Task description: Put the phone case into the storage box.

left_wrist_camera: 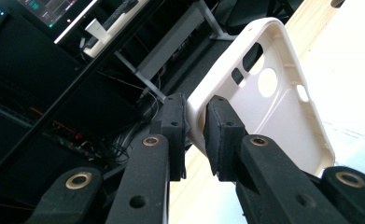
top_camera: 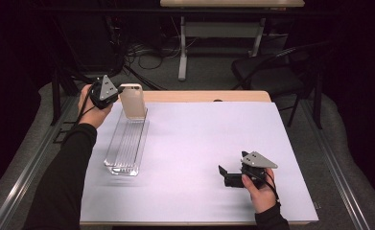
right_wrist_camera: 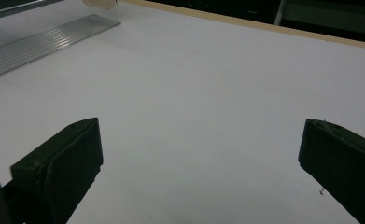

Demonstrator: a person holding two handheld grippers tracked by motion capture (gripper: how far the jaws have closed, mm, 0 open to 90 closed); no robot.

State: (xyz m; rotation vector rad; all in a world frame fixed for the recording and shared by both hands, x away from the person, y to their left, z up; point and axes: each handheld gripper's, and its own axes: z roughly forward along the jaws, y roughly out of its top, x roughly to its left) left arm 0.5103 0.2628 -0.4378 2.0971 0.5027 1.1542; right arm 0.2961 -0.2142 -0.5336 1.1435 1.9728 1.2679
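The cream plastic phone case (top_camera: pixel 133 101) stands upright at the far end of the clear ribbed plastic tray (top_camera: pixel 125 143), its lower edge at the tray. The left gripper (left_wrist_camera: pixel 195 126) pinches the case's side wall between its pads. The right gripper (right_wrist_camera: pixel 199 154) rests on the white table sheet (top_camera: pixel 199 143), jaws spread wide with nothing between them, well apart from the case.

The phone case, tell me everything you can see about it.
The phone case is a cream, plastic-looking shell with rounded corners, a raised rim, a round hole and two smaller camera cutouts near its top, and a slot in one side wall. It is empty. The left tongs are shut on one long edge, holding it upright at the far end of the clear ribbed rack. Whether its lower end touches the rack cannot be told.
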